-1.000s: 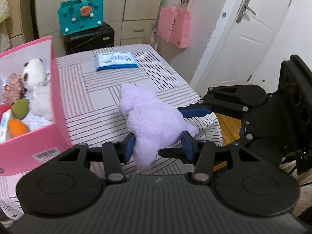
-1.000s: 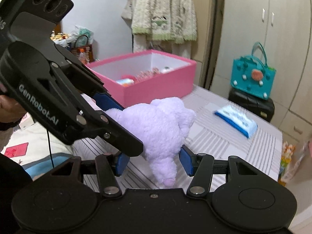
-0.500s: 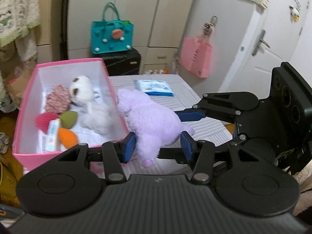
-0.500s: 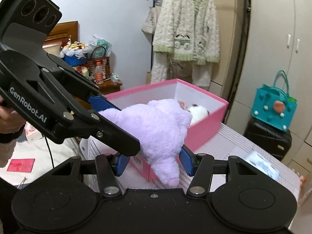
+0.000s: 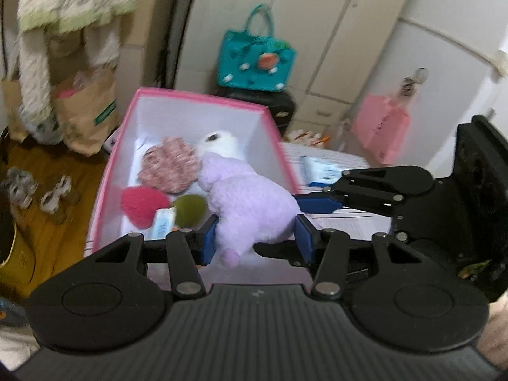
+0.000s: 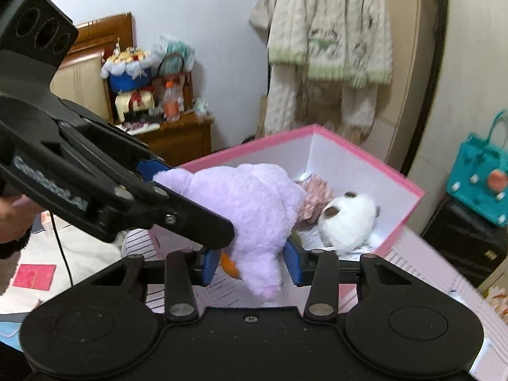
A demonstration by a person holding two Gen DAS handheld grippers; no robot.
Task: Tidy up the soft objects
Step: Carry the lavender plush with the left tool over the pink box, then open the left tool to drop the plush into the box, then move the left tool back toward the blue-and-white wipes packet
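Both grippers, left [image 5: 255, 238] and right [image 6: 252, 262], jaws clamped on purple plush [image 5: 247, 203] over pink box [image 5: 203, 96]; inside box: white plush [image 5: 222, 143], pink knit piece [image 5: 168, 168], red [image 5: 143, 204] and green [image 5: 190, 209] soft pieces.

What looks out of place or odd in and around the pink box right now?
Nothing is spilled or damaged. The one oddity: the fluffy lilac plush toy hangs above the open pink cardboard box, clamped by both the left gripper and right gripper.

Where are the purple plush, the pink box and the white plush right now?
purple plush [image 5: 250, 203]: left wrist view, middle of its body.
pink box [image 5: 203, 96]: left wrist view, far rim.
white plush [image 6: 346, 222]: right wrist view, centre of its head.
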